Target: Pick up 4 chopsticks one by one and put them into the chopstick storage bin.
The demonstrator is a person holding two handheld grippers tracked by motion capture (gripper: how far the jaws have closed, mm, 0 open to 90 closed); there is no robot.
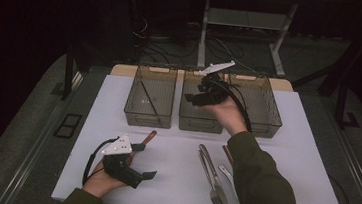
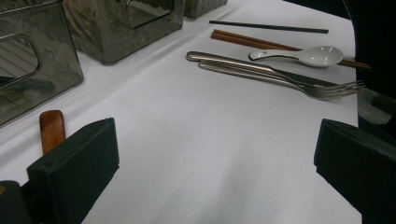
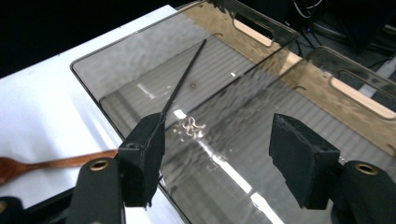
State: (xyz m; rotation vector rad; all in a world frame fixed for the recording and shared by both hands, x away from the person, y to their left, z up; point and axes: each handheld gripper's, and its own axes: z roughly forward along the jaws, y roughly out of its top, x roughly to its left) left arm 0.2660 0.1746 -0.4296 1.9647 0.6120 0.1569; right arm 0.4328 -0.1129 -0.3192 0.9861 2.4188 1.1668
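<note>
A black chopstick (image 3: 184, 77) is seen lying slantwise in the left bin (image 1: 150, 97) of 3 (the right gripper view shows it lengthwise). The right gripper (image 1: 204, 95) is held above the bins, jaws spread, nothing between them. The left gripper (image 1: 144, 161) rests on the table (image 1: 178, 162), jaws wide and empty; its view reveals a fork (image 2: 299, 84) and white spoon (image 2: 308, 55).

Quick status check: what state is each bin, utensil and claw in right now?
Left bin: holds one black chopstick.
Middle bin: looks empty.
Right bin: contents unclear.
Wooden spoon: flat on table.
Fork: flat on table.
Left claw: open, empty.
Right claw: open, empty.
</note>
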